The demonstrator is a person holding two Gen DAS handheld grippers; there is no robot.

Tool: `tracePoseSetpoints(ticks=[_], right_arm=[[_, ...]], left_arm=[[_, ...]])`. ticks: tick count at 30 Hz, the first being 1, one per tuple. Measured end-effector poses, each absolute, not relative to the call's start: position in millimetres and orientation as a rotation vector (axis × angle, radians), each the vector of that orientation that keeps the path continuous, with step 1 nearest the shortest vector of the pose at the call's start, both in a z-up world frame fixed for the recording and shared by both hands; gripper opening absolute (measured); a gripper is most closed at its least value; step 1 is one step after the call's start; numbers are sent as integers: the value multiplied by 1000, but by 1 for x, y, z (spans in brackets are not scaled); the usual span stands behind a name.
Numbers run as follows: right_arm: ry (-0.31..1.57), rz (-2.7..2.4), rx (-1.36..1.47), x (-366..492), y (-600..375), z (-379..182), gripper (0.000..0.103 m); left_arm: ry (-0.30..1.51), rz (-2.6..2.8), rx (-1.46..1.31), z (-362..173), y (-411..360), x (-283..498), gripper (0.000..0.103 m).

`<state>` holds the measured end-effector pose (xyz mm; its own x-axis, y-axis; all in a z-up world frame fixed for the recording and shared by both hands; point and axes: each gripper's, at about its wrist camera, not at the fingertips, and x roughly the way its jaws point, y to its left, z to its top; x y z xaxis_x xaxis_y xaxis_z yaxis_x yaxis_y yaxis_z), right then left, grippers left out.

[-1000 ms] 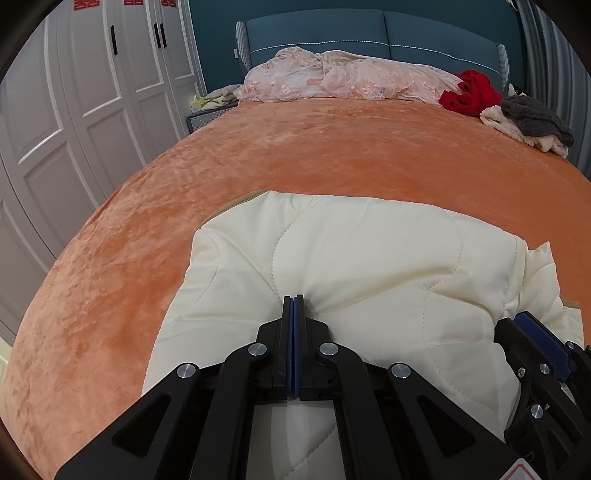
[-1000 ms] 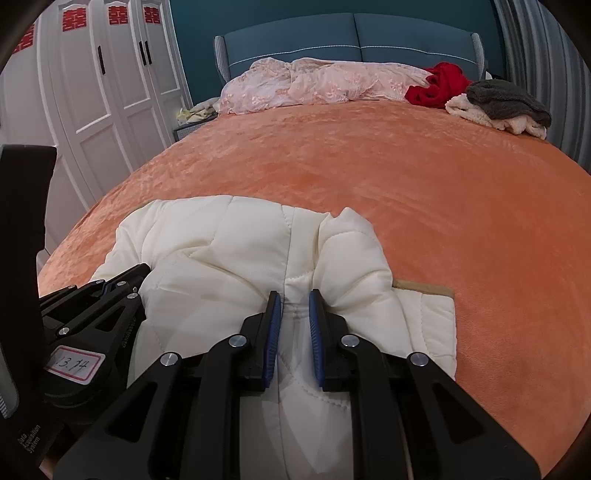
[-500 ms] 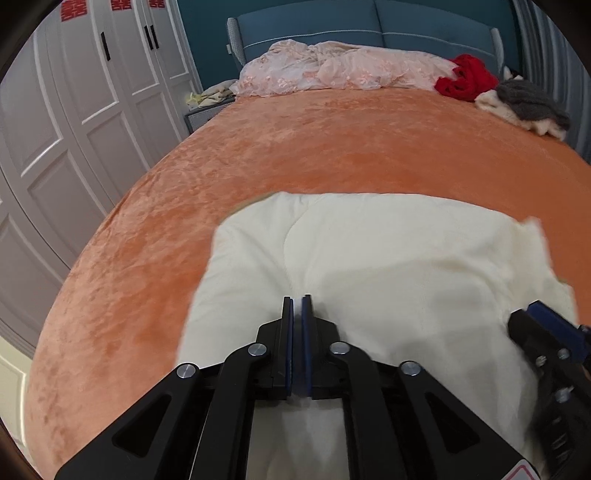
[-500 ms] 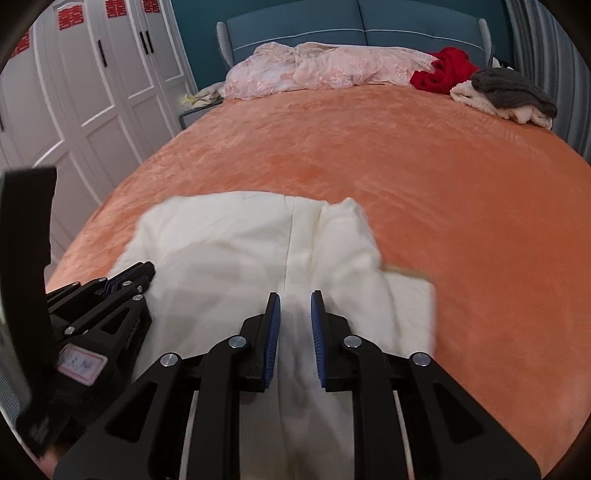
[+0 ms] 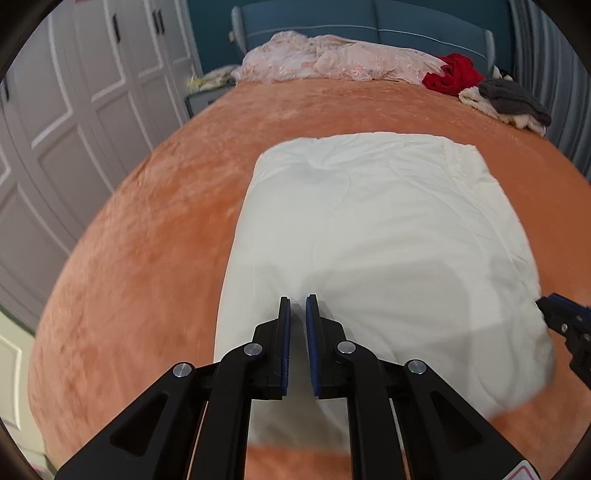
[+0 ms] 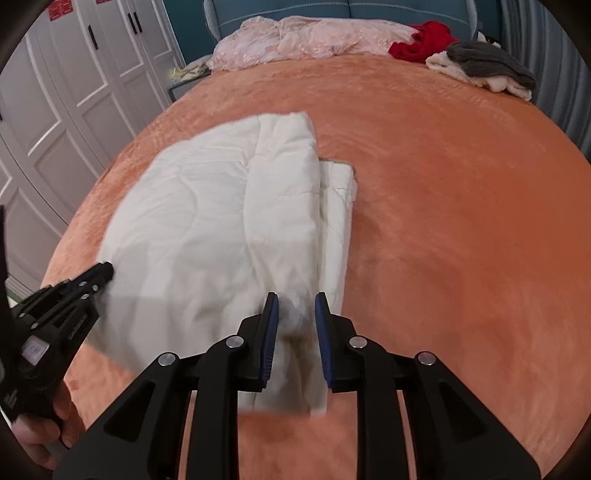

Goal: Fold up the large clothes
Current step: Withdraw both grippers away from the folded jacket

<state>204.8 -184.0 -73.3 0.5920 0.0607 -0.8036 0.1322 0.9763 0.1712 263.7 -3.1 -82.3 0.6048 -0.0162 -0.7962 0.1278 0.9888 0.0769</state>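
Orange bedspread [image 5: 147, 258], cream quilted garment [image 5: 376, 236] lying folded on it.
We see left gripper [image 5: 297, 306] fingers slightly apart, right gripper [image 6: 296, 306] wider apart, both over the garment's near edge; whether fabric is pinched, cannot tell.

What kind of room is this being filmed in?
Most likely a home bedroom. A wide bed with an orange cover fills the view, backed by a padded blue headboard, with tall white wardrobe doors alongside. Loose clothes lie near the head, and a cream quilted garment is spread out.
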Motion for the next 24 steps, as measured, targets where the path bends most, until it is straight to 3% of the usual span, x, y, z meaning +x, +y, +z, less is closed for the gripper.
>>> tracePoseSetpoints(ticks=[8, 11, 14, 16, 19, 21, 24], right_arm=[[918, -47, 153, 137, -165, -45, 20], [894, -68, 135, 115, -158, -35, 38], [880, -78, 116, 96, -152, -30, 41], [878, -91, 106, 86, -151, -29, 49], [877, -98, 116, 70, -151, -31, 57], [882, -104, 115, 60, -150, -33, 63], [886, -105, 111, 45, -147, -38, 67]], left_arm=[[962, -85, 55, -56, 10, 213, 10], [956, -89, 80, -47, 6, 186, 11], [972, -101, 77, -45, 5, 167, 15], [971, -97, 74, -45, 5, 155, 17], [975, -87, 78, -49, 6, 138, 30], [972, -74, 77, -50, 6, 125, 44], [946, -50, 98, -49, 5, 107, 58]])
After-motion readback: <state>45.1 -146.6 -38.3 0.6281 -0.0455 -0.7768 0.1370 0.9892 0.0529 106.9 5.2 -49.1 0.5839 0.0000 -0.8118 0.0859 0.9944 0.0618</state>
